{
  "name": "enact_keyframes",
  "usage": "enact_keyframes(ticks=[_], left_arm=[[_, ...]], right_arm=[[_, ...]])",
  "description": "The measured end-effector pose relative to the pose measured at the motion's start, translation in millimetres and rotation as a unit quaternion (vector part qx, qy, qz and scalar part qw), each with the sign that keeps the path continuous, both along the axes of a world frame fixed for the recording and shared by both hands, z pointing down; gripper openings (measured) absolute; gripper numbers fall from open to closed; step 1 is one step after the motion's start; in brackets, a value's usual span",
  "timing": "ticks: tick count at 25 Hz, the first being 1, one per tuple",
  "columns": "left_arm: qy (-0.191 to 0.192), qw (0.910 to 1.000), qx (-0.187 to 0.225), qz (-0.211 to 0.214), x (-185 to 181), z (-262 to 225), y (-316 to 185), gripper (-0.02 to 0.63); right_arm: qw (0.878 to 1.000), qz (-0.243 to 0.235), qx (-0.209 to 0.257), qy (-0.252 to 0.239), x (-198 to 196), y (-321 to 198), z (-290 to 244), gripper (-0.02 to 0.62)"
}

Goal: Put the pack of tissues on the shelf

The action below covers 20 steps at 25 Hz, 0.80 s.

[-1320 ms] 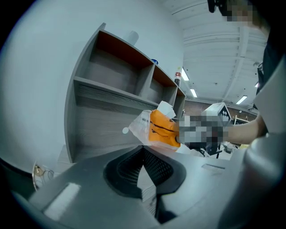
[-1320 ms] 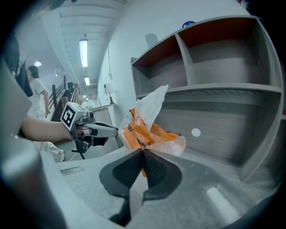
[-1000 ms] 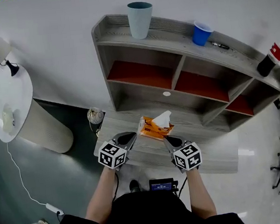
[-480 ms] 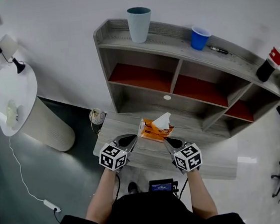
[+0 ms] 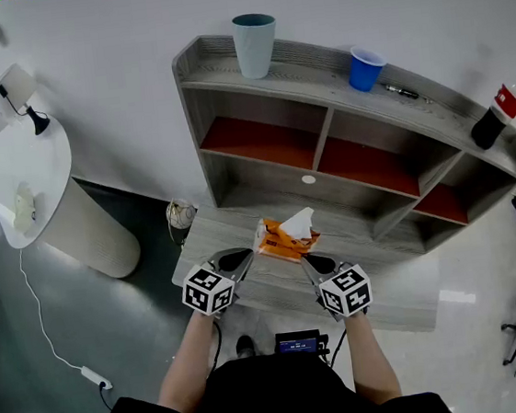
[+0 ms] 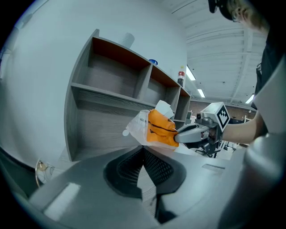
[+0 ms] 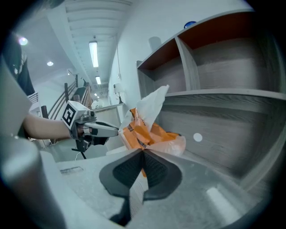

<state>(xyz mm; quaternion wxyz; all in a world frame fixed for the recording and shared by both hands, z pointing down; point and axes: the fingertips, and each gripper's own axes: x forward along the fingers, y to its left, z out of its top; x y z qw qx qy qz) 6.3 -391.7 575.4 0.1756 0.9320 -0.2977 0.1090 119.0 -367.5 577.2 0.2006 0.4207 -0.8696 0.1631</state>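
The pack of tissues (image 5: 285,235) is orange in a clear wrapper, with a white tissue sticking out of its top. It hangs between my two grippers over the grey wooden ledge (image 5: 399,288) in front of the shelf (image 5: 328,136). My left gripper (image 5: 248,257) is shut on the wrapper's left edge (image 6: 142,134). On the pack's right end (image 7: 152,134), my right gripper (image 5: 309,260) is shut too. Each gripper view shows the other gripper across the pack: the right gripper (image 6: 178,135) and the left gripper (image 7: 117,130). The shelf's compartments with red floors stand empty behind the pack.
On the shelf top stand a pale blue cup (image 5: 255,42), a blue cup (image 5: 365,66), a pen (image 5: 405,92) and a dark bottle with a red label (image 5: 492,119). A round white table (image 5: 26,181) with a lamp is at the left, and a cable runs across the floor.
The head view has shifted slightly. Both grippers and the pack stay where they were.
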Motion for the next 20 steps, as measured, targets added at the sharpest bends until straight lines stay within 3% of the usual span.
enact_keyframes(ticks=[10, 15, 20], left_arm=[[0.007, 0.9997, -0.009, -0.022, 10, -6, 9, 0.002], [0.01, 0.9986, -0.017, -0.05, 15, -17, 14, 0.002], [0.001, 0.9986, -0.007, -0.052, 16, -46, 15, 0.002]], right_arm=[[1.0, -0.02, -0.006, 0.006, 8, 10, -1, 0.005], [0.998, -0.053, 0.001, 0.015, 11, 16, -15, 0.005], [0.996, -0.084, 0.012, 0.029, 12, 11, -43, 0.005]])
